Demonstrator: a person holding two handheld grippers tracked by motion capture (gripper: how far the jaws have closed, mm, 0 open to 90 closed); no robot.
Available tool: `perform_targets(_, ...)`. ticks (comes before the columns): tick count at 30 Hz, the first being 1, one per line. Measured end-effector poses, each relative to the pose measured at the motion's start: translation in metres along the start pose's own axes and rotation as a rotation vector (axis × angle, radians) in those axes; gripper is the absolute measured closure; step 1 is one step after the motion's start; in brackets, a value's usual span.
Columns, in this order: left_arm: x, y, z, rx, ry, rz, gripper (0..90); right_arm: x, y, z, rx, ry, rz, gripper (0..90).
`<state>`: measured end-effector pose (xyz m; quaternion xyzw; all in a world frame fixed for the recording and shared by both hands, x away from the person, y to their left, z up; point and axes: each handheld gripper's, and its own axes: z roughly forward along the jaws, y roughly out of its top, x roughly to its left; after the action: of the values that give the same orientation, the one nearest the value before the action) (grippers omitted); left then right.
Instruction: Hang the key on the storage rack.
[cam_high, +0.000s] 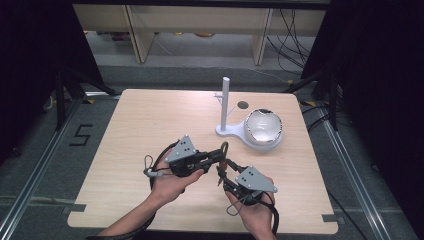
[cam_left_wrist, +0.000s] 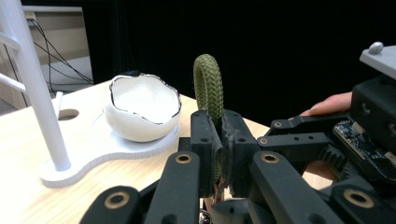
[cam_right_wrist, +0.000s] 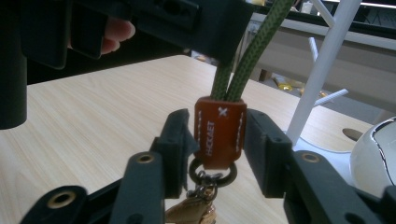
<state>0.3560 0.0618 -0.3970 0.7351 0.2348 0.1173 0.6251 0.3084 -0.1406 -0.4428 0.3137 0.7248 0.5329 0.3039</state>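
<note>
A keychain hangs between the two grippers above the table's front middle. Its green braided cord loop (cam_high: 224, 148) (cam_left_wrist: 208, 84) sticks up out of my left gripper (cam_high: 220, 153) (cam_left_wrist: 219, 140), which is shut on the cord. Lower down, the brown leather tab (cam_right_wrist: 219, 130) sits between the jaws of my right gripper (cam_high: 223, 171) (cam_right_wrist: 219, 140), and both jaws press its sides. A metal ring (cam_right_wrist: 212, 175) and a clasp hang under the tab. In the right gripper view the left gripper's black jaws (cam_right_wrist: 187, 18) hold the cord (cam_right_wrist: 247, 56) from above.
A white stand (cam_high: 225, 102) (cam_left_wrist: 37, 93) (cam_right_wrist: 322, 70) with an upright pole and short pegs rises at the back middle. On its base sits a white bowl shaped like a broken eggshell (cam_high: 262, 127) (cam_left_wrist: 142, 109). A round hole (cam_high: 243, 105) lies in the tabletop behind it.
</note>
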Motion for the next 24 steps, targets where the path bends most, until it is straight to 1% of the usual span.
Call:
perform_targets(3, -0.0002, 0.0013, -0.0001, -0.001, 0.008, 0.011, 83.8, 0.0003, 0.0002, -0.0005, 0.004, 0.001, 0.006, 58.1)
perform_targets(4, 0.0002, 0.0021, -0.0004, -0.001, 0.014, 0.021, 83.8, 0.0012, 0.0004, -0.0004, 0.011, 0.018, 0.024, 56.1)
perform_targets(5, 0.0002, 0.0021, -0.0004, -0.001, 0.014, 0.021, 83.8, 0.0012, 0.0004, -0.0004, 0.011, 0.018, 0.024, 56.1)
perform_targets(6, 0.0010, 0.0022, -0.0008, -0.002, 0.022, 0.025, 83.8, 0.0007, 0.0010, -0.0024, 0.025, 0.007, 0.025, 54.3)
perform_targets(10, 0.0025, 0.0022, -0.0026, -0.002, 0.034, 0.031, 83.8, 0.0003, 0.0011, -0.0025, 0.021, 0.002, 0.034, 51.2)
perform_targets(14, 0.0043, 0.0029, -0.0039, -0.007, 0.047, 0.036, 83.8, -0.0003, 0.0008, -0.0029, 0.022, 0.008, 0.035, 48.9)
perform_targets(15, 0.0050, 0.0031, -0.0044, -0.008, 0.050, 0.038, 83.8, -0.0004, 0.0006, -0.0030, 0.020, 0.010, 0.038, 48.4)
perform_targets(16, 0.0054, 0.0033, -0.0048, -0.011, 0.053, 0.036, 83.8, -0.0019, 0.0006, -0.0031, 0.011, 0.005, 0.018, 48.2)
perform_targets(17, 0.0054, 0.0033, -0.0048, -0.011, 0.053, 0.036, 83.8, -0.0019, 0.0006, -0.0031, 0.011, 0.005, 0.018, 48.2)
perform_targets(18, 0.0063, 0.0035, -0.0055, -0.011, 0.056, 0.039, 83.8, -0.0003, 0.0002, -0.0042, 0.028, 0.009, 0.054, 48.0)
perform_targets(19, 0.0076, 0.0042, -0.0063, -0.010, 0.059, 0.043, 83.8, -0.0022, -0.0004, -0.0053, 0.027, 0.011, 0.042, 47.8)
perform_targets(21, 0.0081, 0.0046, -0.0068, -0.010, 0.062, 0.044, 83.8, -0.0025, -0.0012, -0.0055, 0.024, 0.012, 0.050, 47.8)
perform_targets(22, 0.0090, 0.0052, -0.0078, -0.010, 0.064, 0.043, 83.7, -0.0038, -0.0025, -0.0073, 0.036, 0.004, 0.055, 47.6)
perform_targets(23, 0.0090, 0.0052, -0.0078, -0.010, 0.064, 0.043, 83.8, -0.0038, -0.0025, -0.0073, 0.036, 0.004, 0.055, 47.6)
perform_targets(24, 0.0097, 0.0056, -0.0083, -0.013, 0.067, 0.045, 83.8, -0.0045, -0.0036, -0.0070, 0.027, 0.009, 0.054, 47.5)
